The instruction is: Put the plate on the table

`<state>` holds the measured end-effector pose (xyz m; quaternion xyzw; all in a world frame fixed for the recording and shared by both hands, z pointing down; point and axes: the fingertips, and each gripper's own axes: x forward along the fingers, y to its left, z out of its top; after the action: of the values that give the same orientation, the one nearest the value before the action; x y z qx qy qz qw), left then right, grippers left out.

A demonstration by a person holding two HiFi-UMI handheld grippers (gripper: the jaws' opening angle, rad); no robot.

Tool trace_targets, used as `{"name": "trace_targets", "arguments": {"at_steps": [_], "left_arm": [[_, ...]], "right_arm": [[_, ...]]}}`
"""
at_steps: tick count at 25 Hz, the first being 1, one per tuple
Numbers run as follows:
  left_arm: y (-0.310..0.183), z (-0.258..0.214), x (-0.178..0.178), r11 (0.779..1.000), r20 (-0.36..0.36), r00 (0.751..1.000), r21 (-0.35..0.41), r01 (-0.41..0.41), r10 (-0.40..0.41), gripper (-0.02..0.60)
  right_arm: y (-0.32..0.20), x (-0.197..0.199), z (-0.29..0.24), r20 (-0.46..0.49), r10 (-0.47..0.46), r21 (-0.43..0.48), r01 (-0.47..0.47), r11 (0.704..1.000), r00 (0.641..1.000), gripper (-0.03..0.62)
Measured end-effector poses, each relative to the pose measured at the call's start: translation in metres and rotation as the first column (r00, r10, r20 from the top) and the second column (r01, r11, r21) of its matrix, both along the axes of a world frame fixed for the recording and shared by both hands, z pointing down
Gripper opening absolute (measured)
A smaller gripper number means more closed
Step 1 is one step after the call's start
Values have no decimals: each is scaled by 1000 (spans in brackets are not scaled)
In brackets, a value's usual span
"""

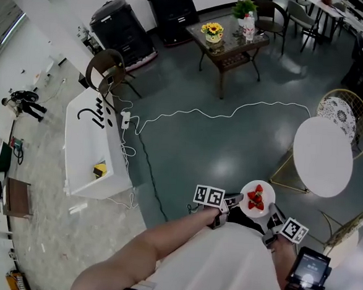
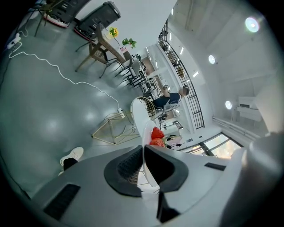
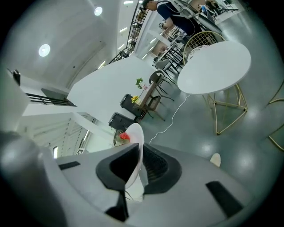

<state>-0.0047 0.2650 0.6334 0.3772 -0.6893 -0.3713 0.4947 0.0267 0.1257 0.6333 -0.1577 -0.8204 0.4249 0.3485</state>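
Note:
A small white plate (image 1: 257, 198) with red strawberries (image 1: 256, 200) on it is held in the air in front of the person, over the grey floor. My left gripper (image 1: 230, 202) is shut on the plate's left rim and my right gripper (image 1: 274, 217) is shut on its right rim. In the left gripper view the plate (image 2: 148, 137) stands edge-on between the jaws, strawberries (image 2: 156, 136) above them. The right gripper view shows the plate (image 3: 134, 141) pinched the same way. The round white table (image 1: 322, 156) stands to the right, a short way beyond the plate, its top bare.
A gold wire chair (image 1: 346, 112) stands behind the round table. A white cable (image 1: 221, 113) snakes across the floor. A white counter (image 1: 95, 142) lies left, a glass table (image 1: 228, 38) with flowers at the back. A person (image 2: 171, 98) sits far off in the left gripper view.

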Motion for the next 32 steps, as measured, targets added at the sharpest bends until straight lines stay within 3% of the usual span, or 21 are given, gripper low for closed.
{"name": "trace_targets", "arguments": {"at_steps": [5, 12, 25, 32], "left_arm": [[6, -10, -3, 1000, 4, 1000, 10, 3, -3, 20], [-24, -8, -100, 1000, -8, 1000, 3, 4, -4, 19], [-48, -8, -197, 1000, 30, 999, -16, -26, 26, 19], [-66, -10, -220, 997, 50, 996, -11, -75, 75, 20]], "right_arm": [[6, -3, -11, 23, -3, 13, 3, 1000, 1000, 23], [-21, -103, -9, 28, -15, -19, 16, 1000, 1000, 23], [-43, -194, -6, 52, 13, -40, -11, 999, 999, 23], [-58, -211, -9, 61, 49, -31, -48, 998, 997, 23]]}}
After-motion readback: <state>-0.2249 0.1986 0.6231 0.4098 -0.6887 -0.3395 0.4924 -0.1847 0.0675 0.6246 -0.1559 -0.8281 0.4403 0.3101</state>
